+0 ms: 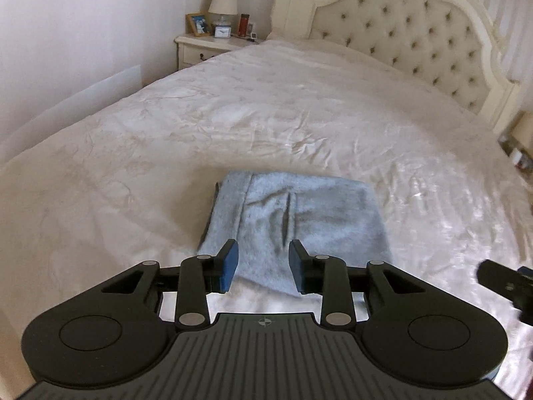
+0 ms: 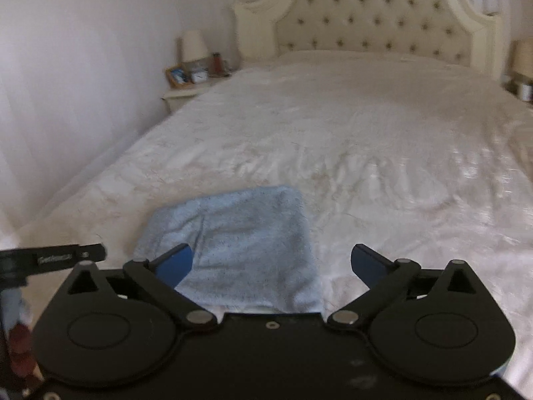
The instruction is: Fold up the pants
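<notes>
The light blue fleecy pants (image 1: 293,223) lie folded into a compact rectangle on the white bedspread (image 1: 233,116), near the bed's foot. They also show in the right wrist view (image 2: 240,240). My left gripper (image 1: 264,260) is open and empty, hovering above the near edge of the pants. My right gripper (image 2: 271,263) is open wide and empty, above the near right part of the pants. Part of the right gripper shows at the right edge of the left wrist view (image 1: 503,283).
A cream tufted headboard (image 1: 399,23) stands at the far end. A nightstand (image 1: 206,46) at the far left holds a lamp, a photo frame, a clock and a red bottle. Another lamp (image 2: 523,60) stands at the far right. A wall runs along the bed's left side.
</notes>
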Available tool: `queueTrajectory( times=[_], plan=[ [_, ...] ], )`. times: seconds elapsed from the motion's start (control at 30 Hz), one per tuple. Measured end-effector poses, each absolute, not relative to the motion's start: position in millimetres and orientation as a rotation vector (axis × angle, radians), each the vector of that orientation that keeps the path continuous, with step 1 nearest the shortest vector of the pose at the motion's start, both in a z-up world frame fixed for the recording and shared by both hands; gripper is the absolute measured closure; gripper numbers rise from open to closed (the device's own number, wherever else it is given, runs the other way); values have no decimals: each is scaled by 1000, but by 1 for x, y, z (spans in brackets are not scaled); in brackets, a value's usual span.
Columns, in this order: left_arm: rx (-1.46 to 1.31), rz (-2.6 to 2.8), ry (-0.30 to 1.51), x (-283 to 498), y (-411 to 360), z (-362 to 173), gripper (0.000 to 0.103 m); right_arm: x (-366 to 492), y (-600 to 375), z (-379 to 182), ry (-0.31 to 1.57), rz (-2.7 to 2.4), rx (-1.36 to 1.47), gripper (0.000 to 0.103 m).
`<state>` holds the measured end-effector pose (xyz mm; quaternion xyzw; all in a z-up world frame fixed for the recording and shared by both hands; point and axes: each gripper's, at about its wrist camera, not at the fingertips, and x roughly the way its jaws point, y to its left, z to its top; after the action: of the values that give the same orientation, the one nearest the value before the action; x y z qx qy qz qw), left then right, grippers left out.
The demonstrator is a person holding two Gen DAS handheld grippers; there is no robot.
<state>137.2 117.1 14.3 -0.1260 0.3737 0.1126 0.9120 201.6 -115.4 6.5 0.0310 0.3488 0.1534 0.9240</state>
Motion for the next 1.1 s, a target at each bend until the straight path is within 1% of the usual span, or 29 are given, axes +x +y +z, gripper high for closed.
queueTrajectory(
  times=[0.1,0.33,0.53,0.8,1.1],
  plan=[
    [-272,216,783,121,114,21,71,189,-104,16,751,265,-18,0],
    [-306,198,863,101,112,28,70,158,-103,32,771,343,54,0],
    [-191,239,854,90,93,37,70,139,-102,39,778,344,64,0],
    [-169,266,847,81,90,48,70,130,-108,45,792,311,94,0],
    [-127,318,831,74,96,55,70,128,-108,40,838,271,118,0]
  ],
)
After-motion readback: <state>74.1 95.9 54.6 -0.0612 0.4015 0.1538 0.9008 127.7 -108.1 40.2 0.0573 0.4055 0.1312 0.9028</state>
